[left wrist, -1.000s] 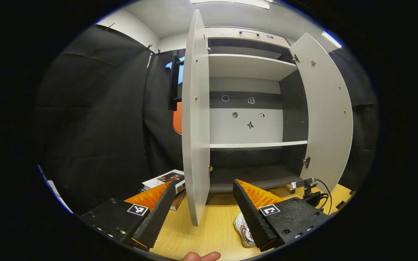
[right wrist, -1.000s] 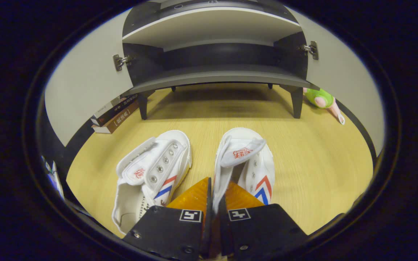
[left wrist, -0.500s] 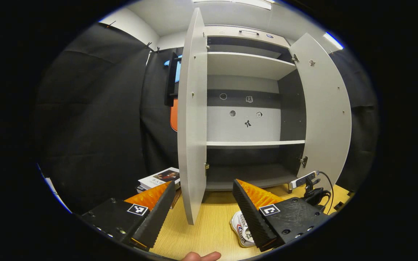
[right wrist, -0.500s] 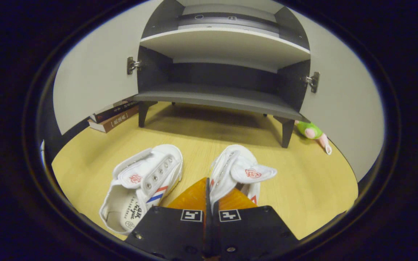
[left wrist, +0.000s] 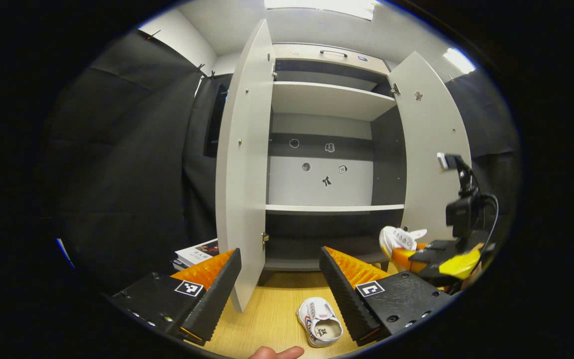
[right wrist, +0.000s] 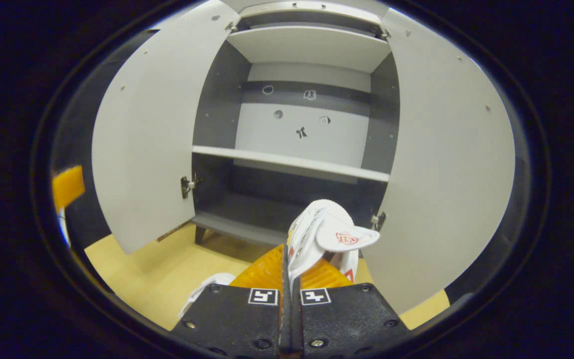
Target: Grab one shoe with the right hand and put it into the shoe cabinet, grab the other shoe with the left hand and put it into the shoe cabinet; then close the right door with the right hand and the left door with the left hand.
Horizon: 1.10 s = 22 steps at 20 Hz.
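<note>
The lifted shoe point(right wrist: 323, 239) is clamped between the fingers of the right tongs point(right wrist: 289, 259), which press together on its side wall. It hangs clear of the floor, in front of the lower opening of the shoe cabinet point(right wrist: 297, 164), near the right door point(right wrist: 446, 164). Its heel and sole are hidden behind the fingers; the upper and a loose tongue flap show. In the left gripper view the same shoe point(left wrist: 399, 238) appears at the far right, with the right tongs point(left wrist: 416, 254) partly cut off at the edge and a hand barely discernible behind them.

The second shoe point(left wrist: 320, 323) lies on the wooden floor point(left wrist: 272, 314), opening upward, just beside the right finger of the left tongs point(left wrist: 279, 279); that finger covers part of it. In the right gripper view only a white sliver of it point(right wrist: 207, 289) shows beside the fingers. The left tongs stand wide apart, holding nothing.

Both cabinet doors stand open; the left door point(left wrist: 242, 164) is seen nearly edge-on. The shelves point(left wrist: 332, 208) carry nothing visible. Books point(left wrist: 195, 253) lie on the floor to the left, mostly hidden by the left door and the finger.
</note>
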Available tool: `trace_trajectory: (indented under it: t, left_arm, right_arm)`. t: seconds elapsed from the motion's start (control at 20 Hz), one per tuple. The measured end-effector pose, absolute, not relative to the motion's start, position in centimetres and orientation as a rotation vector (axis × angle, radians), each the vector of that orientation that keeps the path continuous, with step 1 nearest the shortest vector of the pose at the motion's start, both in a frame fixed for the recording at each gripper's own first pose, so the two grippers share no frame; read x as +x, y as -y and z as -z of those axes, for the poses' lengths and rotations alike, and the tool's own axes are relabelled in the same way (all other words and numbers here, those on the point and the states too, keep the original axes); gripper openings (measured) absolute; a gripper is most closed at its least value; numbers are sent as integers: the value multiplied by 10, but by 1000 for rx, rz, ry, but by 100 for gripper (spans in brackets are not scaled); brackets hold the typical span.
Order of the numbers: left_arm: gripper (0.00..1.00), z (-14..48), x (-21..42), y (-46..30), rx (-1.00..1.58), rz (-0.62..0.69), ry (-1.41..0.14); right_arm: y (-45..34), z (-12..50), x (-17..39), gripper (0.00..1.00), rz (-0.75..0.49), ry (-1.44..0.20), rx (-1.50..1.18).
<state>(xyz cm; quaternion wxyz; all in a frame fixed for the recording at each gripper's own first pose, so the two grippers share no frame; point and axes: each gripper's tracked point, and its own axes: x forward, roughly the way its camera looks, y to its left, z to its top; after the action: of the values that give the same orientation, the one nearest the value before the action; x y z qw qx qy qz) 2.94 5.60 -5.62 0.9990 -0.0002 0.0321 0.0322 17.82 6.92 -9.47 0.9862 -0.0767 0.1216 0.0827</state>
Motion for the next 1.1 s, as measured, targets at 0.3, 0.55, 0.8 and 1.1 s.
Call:
trace_trajectory:
  t: [0.3, 0.55, 0.8, 1.1]
  left_arm:
    - [95, 53, 20, -37, 10, -42, -58]
    - [95, 51, 14, -38, 32, -55, -55]
    - [95, 49, 13, -53, 42, -101, -58]
    - [95, 48, 10, -61, 52, -105, -57]
  right_arm:
    - [-76, -16, 278, 3, -177, -203, -200]
    - [-76, -37, 385, 4, -135, -305, -278]
    - [-87, -18, 440, 4, -124, -485, -241]
    - [-89, 15, 465, 4, -95, -652, -248]
